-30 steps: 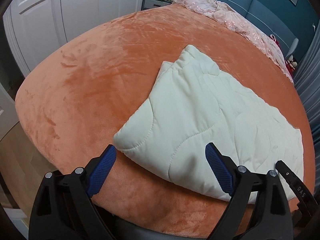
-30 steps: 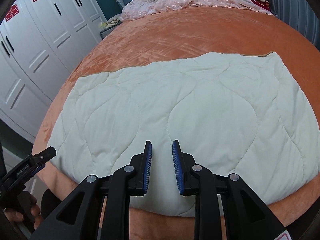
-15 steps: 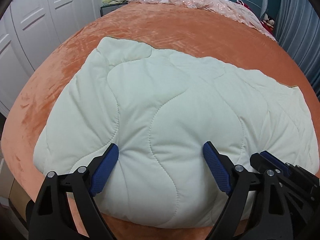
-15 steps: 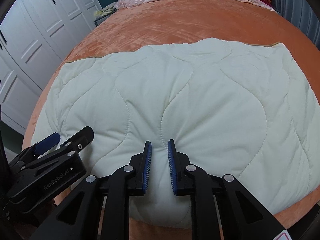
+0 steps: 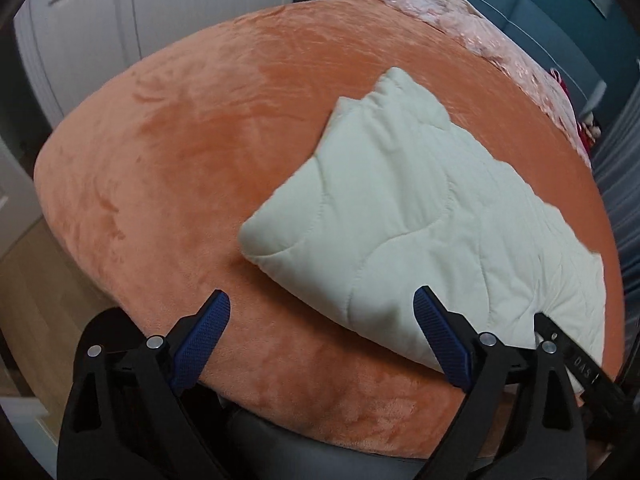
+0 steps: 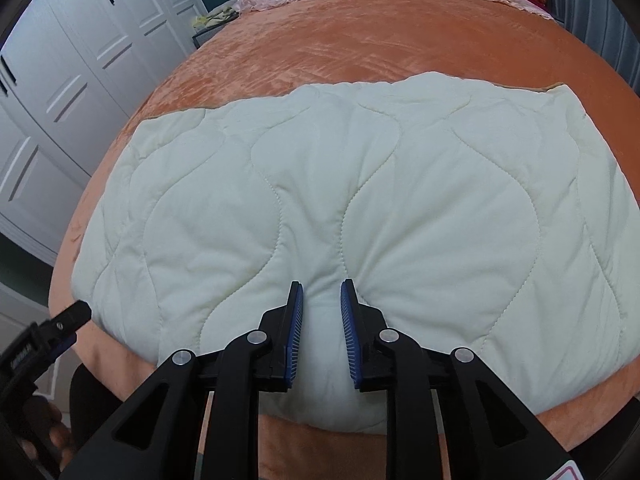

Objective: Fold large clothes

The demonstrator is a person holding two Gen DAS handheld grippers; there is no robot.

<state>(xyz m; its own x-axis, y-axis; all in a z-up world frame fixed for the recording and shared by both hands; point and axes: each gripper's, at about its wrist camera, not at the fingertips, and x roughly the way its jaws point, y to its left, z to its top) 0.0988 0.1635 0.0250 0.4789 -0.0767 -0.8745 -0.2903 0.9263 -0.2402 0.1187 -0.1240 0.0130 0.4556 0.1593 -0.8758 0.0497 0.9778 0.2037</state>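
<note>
My right gripper (image 6: 321, 300) pinching near edge of cream quilted garment (image 6: 360, 208) — fabric bunched between fingers. My left gripper (image 5: 320, 316) spread wide, grasping nothing — hovering above orange bedspread (image 5: 180, 152), garment's folded corner just beyond.

Quilt (image 6: 400, 208): cream cloth, matt, padded w/ wavy stitched seams; bed cover (image 5: 192, 168), left of frame: orange plush, soft velvety nap w/ slight sheen; left gripper (image 5: 320, 344) & right gripper (image 6: 321, 336): black matt plastic, blue ribbed pads, small shiny metal pivots; wardrobe (image 6: 80, 60), upper left: white, smooth, semi-gloss panels; floor (image 5: 36, 300), lower left: pale wood look.
</note>
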